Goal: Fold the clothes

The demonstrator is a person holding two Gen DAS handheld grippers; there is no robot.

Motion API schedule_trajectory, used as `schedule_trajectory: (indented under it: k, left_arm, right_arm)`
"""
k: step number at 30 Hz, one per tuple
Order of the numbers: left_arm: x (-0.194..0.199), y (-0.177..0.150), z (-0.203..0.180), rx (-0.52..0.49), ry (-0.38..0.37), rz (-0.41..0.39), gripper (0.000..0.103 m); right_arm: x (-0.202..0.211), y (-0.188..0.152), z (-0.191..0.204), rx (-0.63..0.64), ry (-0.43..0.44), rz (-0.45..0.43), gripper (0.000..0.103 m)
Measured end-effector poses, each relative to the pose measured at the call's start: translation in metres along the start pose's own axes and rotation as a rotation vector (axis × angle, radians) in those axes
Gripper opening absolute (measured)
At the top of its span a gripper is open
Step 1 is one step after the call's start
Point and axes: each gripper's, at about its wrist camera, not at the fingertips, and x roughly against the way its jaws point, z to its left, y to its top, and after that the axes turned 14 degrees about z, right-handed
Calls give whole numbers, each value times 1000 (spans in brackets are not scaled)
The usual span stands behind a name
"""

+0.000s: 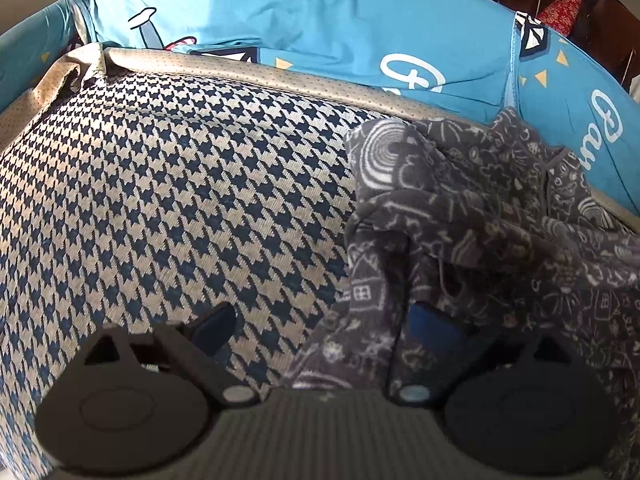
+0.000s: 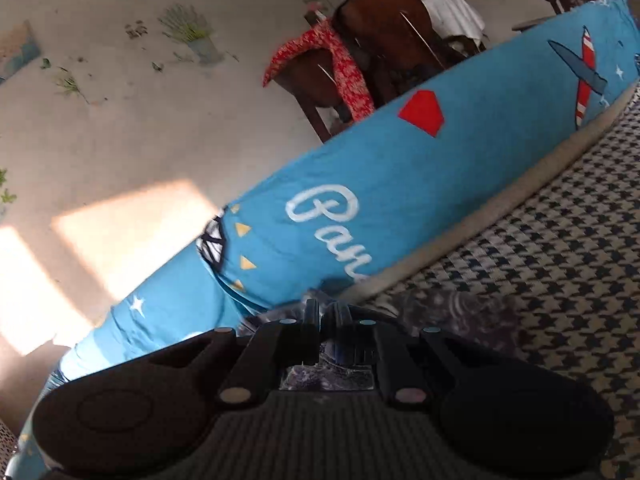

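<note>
Although motion blur smeared the right view, the right gripper [image 2: 320, 316] stood nearly closed, pinching the grey printed garment [image 1: 472, 216], largely hidden behind its fingers. The left gripper [image 1: 324, 328] stood spread, the garment's edge draped between its fingers at lower right. A houndstooth cover [image 1: 180, 184] lay beneath; blue bedding [image 1: 304, 12] bordered it above.

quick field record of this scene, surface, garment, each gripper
surface: houndstooth cover
garment: crumpled grey doodle-print fleece, lying on the cover's right side
backdrop: blue cartoon-print bedding along the far edge
left gripper: open, one finger against the fleece
right gripper: shut on a fold of the fleece
</note>
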Motion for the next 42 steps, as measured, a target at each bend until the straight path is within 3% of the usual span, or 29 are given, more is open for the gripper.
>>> schedule_trajectory:
  k: [4, 6, 11, 16, 23, 26, 32, 36, 42]
  left_arm:
    - [9, 3, 5, 23, -16, -40, 99]
    - [14, 5, 7, 33, -22, -64, 99]
    - [18, 13, 13, 69, -34, -98, 99]
    - [16, 21, 12, 99, -53, -126, 100]
    - [6, 30, 2, 83, -48, -152, 103]
    - [-4, 32, 2, 92, -18, -120, 103]
    - [-29, 25, 13, 102, 42, 17, 103]
    - [-38, 23, 29, 155, 14, 69, 103]
    - [-10, 26, 35, 170, -49, -28, 103]
  right_arm:
    - [-14, -5, -15, 13, -112, 140, 13]
    - [-12, -6, -24, -9, -120, 143, 18]
    - [1, -4, -35, -28, -161, 113, 19]
    - [4, -4, -26, -24, -100, 99, 19]
    - [-22, -13, 12, 63, 4, 144, 20]
    - [-35, -21, 31, 101, 43, 171, 21]
    - [-63, -39, 73, 202, 97, 225, 25]
    - [-77, -45, 95, 231, 137, 254, 25]
    - [-94, -51, 113, 225, 174, 280, 26]
